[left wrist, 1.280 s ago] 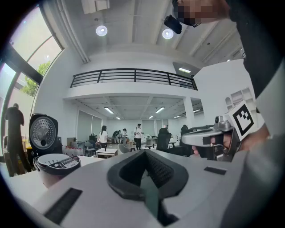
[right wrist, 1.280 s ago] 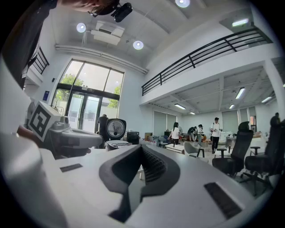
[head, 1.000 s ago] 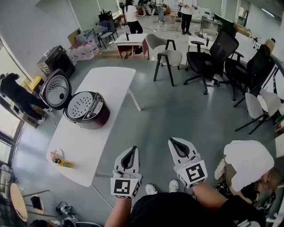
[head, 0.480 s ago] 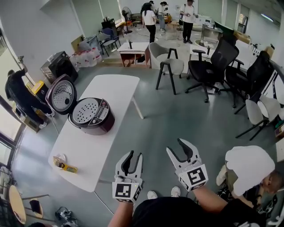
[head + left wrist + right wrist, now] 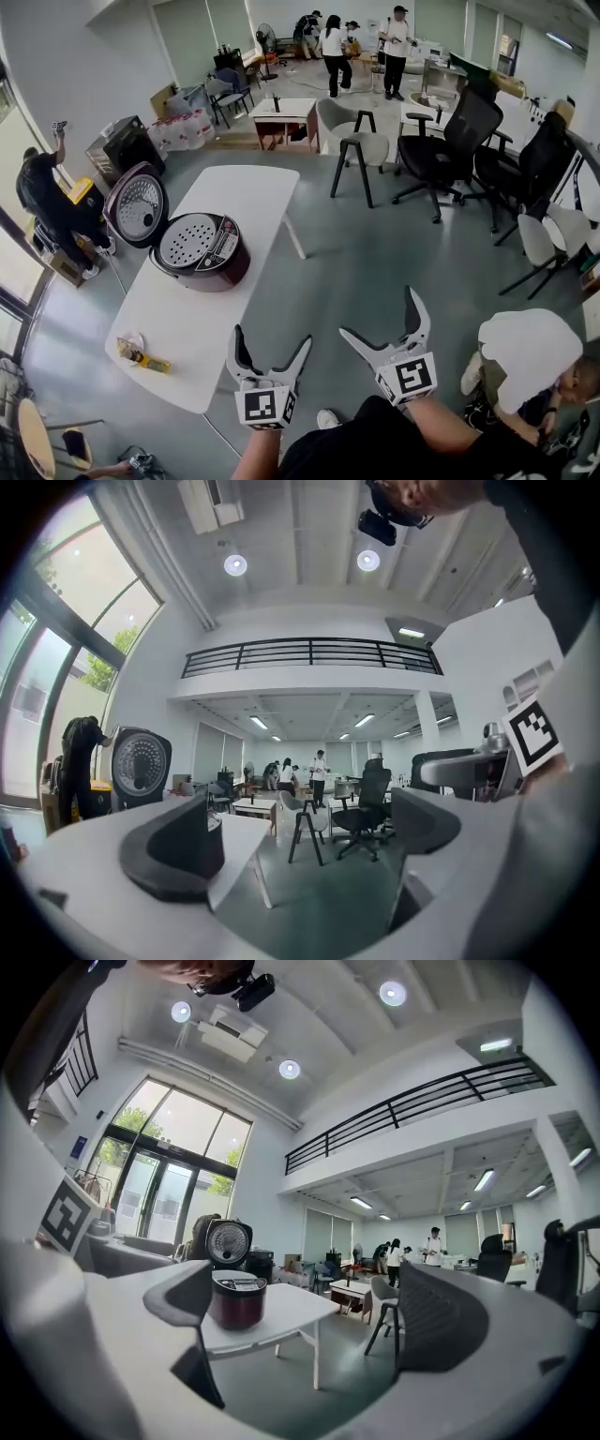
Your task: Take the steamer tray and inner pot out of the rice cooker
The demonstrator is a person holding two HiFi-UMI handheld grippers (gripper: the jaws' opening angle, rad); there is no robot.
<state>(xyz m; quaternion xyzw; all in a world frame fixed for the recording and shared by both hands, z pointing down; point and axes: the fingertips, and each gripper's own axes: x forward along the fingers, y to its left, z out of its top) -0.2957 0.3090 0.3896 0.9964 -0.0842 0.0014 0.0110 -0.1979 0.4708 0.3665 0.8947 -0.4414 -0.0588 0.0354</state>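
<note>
White table (image 5: 239, 202): cooker (image 5: 202, 248) | grey floor (image 5: 356, 253) | left gripper (image 5: 271, 337), right gripper (image 5: 380, 314): fingers (image 5: 415, 323) just opened, empty

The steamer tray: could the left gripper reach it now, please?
Probably not yet: the left gripper, its empty jaws just opened, is short of the table, far from the steamer tray, though the lid is up.

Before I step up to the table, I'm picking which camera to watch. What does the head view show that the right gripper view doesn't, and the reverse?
Only the head view: the perforated steamer tray sitting in the rice cooker, and a yellow item at the near end of the white table. Only the right gripper view: the balcony railing, tall windows and ceiling lights. Both: the rice cooker, lid up, on that table.
</note>
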